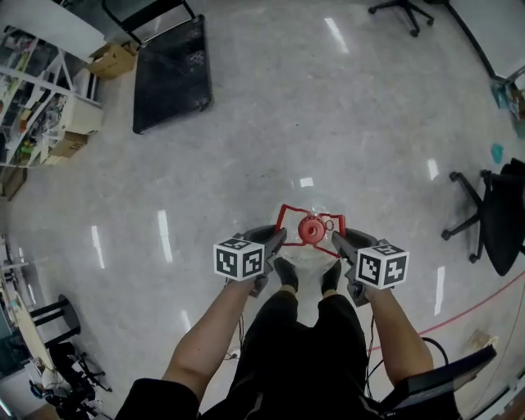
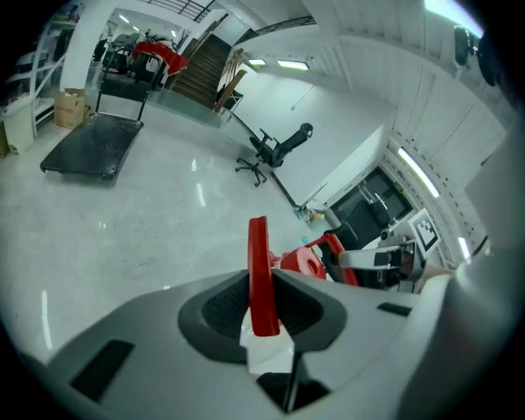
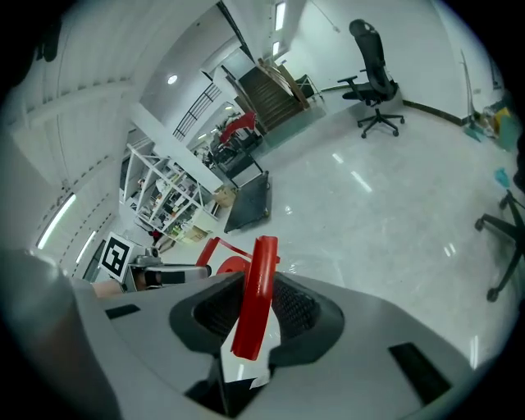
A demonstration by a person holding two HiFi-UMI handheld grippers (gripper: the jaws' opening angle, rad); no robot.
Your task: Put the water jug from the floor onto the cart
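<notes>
Left fingers: the dark fingers (image 2: 217, 308) of my left gripper (image 2: 262, 308) are squeezed tight on a red handle bar (image 2: 258, 275). The bar stands up between them.
Right fingers: the dark fingers (image 3: 297, 310) of my right gripper (image 3: 254, 312) are squeezed tight on the other red bar (image 3: 256, 283). It leans a little.
Shelves (image 1: 37, 98): at the far left edge of the head view, full of small stuff.
Boxes (image 1: 113, 59): brown cardboard in the upper left, just beside the cart.
Cart (image 1: 171, 75): flat and black in the upper left, with nothing on it. It is well apart from the jug.
Water jug (image 1: 312, 248): clear, low in the middle of the head view, just above my two shoes (image 1: 285, 275). It sits between my left gripper (image 1: 277, 239) and my right gripper (image 1: 339, 240).
Red cap (image 1: 310, 230): round, on top of the jug, inside the red handle frame (image 1: 283, 215).
Jug bottom: I cannot tell if it touches the floor (image 1: 328, 123).
Chairs: one black office chair (image 1: 402, 12) at the top right, and another (image 1: 492, 215) at the right edge.
</notes>
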